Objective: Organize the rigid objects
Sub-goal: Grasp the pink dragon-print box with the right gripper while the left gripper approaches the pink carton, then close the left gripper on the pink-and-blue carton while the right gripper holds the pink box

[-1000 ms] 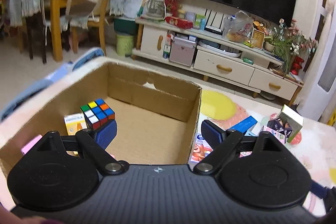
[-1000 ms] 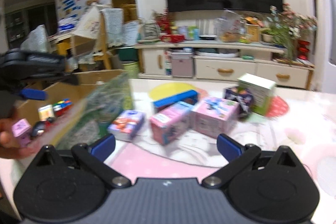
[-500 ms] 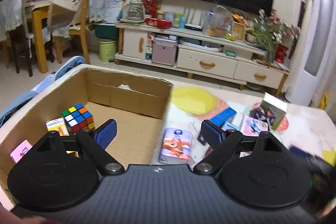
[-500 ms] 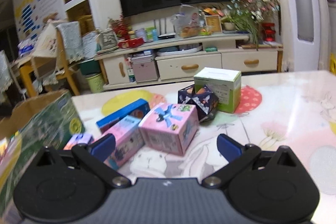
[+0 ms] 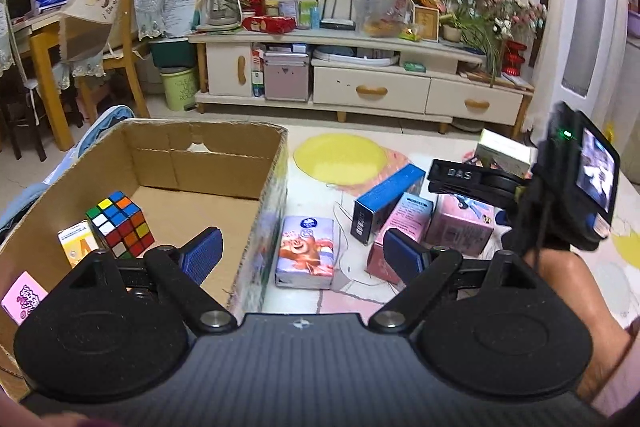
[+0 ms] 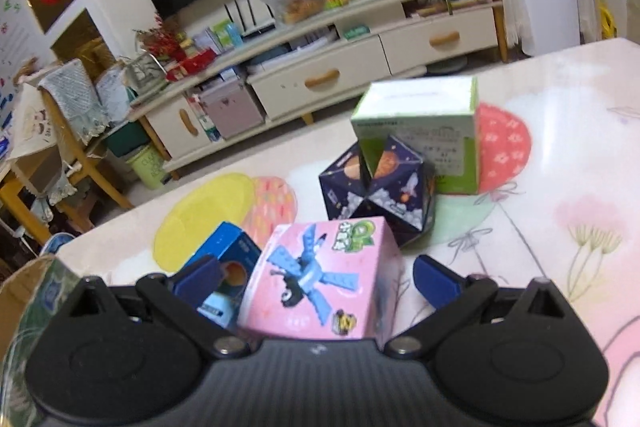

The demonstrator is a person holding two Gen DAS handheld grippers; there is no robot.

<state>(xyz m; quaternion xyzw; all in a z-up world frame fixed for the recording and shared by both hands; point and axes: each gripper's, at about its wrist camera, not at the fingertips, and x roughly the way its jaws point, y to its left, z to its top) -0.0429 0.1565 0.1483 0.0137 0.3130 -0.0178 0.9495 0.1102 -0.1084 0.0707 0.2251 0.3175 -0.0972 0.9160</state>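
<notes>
A cardboard box [image 5: 276, 163] stands at the left with a Rubik's cube [image 5: 120, 225], a small yellow box [image 5: 76, 243] and a pink card [image 5: 24, 299] inside. My left gripper [image 5: 302, 255] is open over the box's right wall, above a cartoon tin [image 5: 306, 253]. My right gripper [image 6: 316, 281] is open with its fingers either side of a pink toy box [image 6: 324, 279], which also shows in the left wrist view [image 5: 460, 227]. A dark star-print cube [image 6: 378, 191], a green-white box [image 6: 424, 131] and a blue box [image 5: 388, 201] lie nearby.
A slim pink carton [image 5: 402, 231] lies beside the blue box. The table [image 6: 560, 187] has a floral cloth. A TV cabinet [image 5: 360, 87] and wooden chairs [image 5: 100, 39] stand beyond the table.
My left gripper has swung right from over the box interior to its right wall. My right gripper has moved forward and down until its fingers bracket the pink toy box.
</notes>
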